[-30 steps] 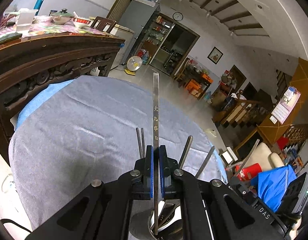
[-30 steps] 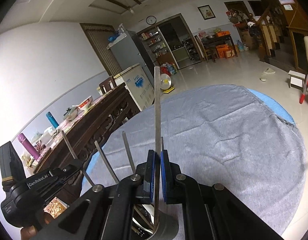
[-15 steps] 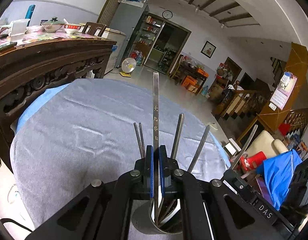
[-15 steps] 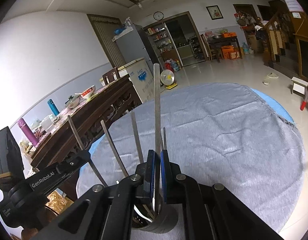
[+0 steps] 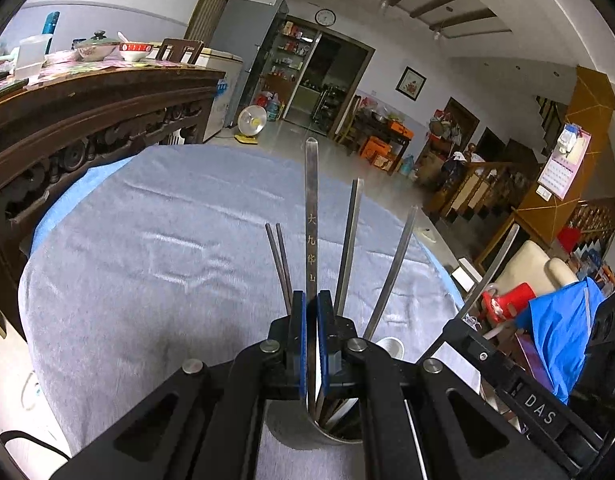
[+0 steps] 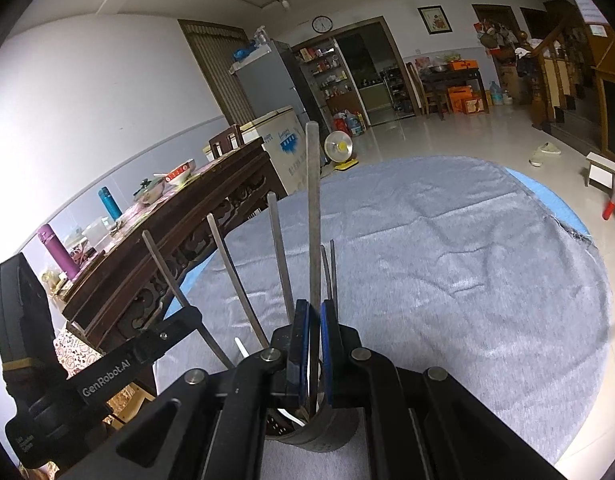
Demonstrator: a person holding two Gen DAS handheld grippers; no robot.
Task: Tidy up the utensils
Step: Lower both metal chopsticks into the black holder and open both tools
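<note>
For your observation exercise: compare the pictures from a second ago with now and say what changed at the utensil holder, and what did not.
Both grippers sank toward the holder, carrying their utensils lower into it; more of the holder and the handles in it now shows. Unchanged: the left gripper stays shut on the engraved utensil, the right gripper on its plain utensil.

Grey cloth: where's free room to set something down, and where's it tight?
Free: the grey cloth from the metal holder to its far edge, nothing on it. Crowded: the holder, with handles fanned out and the left gripper and right gripper each clamping a utensil over it.
</note>
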